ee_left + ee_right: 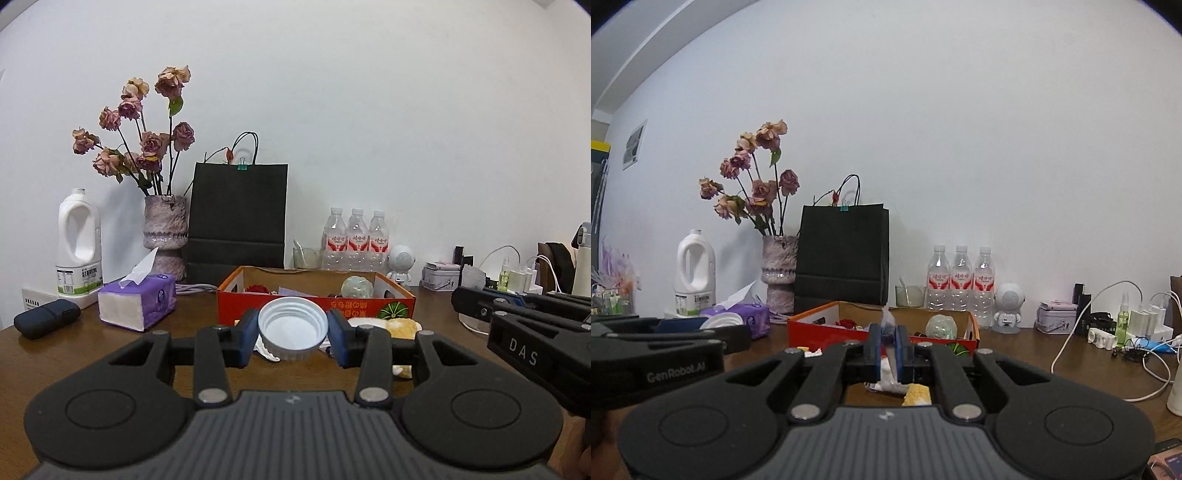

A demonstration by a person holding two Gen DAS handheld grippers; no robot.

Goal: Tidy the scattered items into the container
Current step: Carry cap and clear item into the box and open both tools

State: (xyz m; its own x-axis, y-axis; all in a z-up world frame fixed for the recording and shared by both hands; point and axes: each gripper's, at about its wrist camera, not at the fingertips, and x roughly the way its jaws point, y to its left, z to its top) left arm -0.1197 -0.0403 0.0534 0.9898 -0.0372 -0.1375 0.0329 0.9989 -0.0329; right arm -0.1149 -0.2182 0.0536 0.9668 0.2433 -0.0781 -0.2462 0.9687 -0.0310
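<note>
My left gripper (293, 334) is shut on a white screw cap (293, 328) and holds it above the table, just in front of the red cardboard box (317, 302). The box holds a pale green ball (356, 287) and a red item. My right gripper (889, 350) is shut on a small clear plastic wrapper (887, 323), also in front of the box (820, 334). White scraps (890, 382) and a yellow piece (916, 394) lie on the table under the grippers. The right gripper's body shows at the right in the left wrist view (524, 325).
Along the back wall stand a milk jug (79, 251), a vase of dried roses (164, 236), a black paper bag (236, 218), three water bottles (356, 240) and a small white robot figure (402, 266). A purple tissue pack (138, 304) and a dark case (46, 317) lie left. Chargers and cables (1137, 325) lie right.
</note>
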